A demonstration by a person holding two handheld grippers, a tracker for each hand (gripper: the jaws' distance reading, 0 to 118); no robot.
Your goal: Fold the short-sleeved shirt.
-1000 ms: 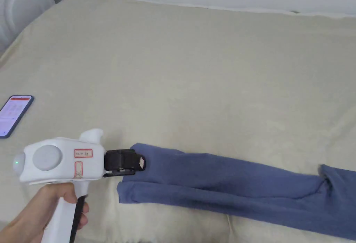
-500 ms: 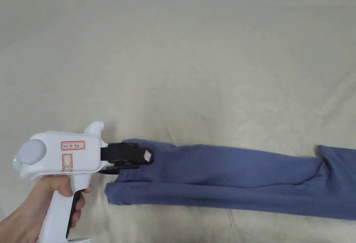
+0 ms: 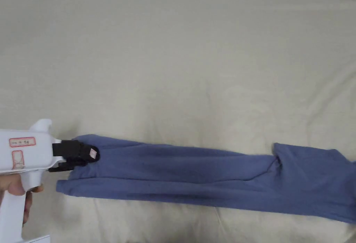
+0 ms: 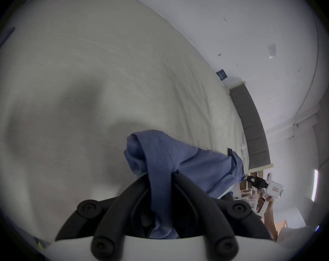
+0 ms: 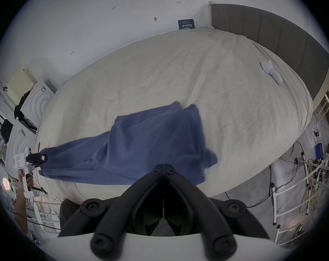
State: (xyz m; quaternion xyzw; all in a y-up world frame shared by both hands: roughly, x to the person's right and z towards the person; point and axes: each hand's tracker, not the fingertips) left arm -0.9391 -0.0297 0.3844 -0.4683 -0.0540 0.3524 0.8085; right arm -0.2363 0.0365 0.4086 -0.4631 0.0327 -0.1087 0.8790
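Observation:
A blue short-sleeved shirt (image 3: pixel 194 174) lies drawn out in a long narrow band along the near side of a beige bed (image 3: pixel 174 63). A sleeve spreads out at its right end. My left gripper (image 3: pixel 91 154) is shut on the shirt's left end. In the left gripper view the blue cloth (image 4: pixel 207 167) runs down between the jaws of that gripper (image 4: pixel 159 174). My right gripper (image 5: pixel 164 166) has its jaws together over the shirt's (image 5: pixel 141 144) near edge, and I see no cloth between them. From the left it appears by the shirt's far end, the right gripper (image 4: pixel 247 178).
A grey headboard (image 5: pixel 272 35) bounds the bed on the right. A small white object (image 5: pixel 270 71) lies on the bed near it. Cables and white rails (image 5: pixel 301 180) crowd the floor past the bed's edge. White furniture (image 5: pixel 37 99) stands beyond the left end.
The head camera has swung to the right, so the phone has left the picture. My left gripper keeps its hold on the shirt's left end. The shirt's right sleeve now shows more.

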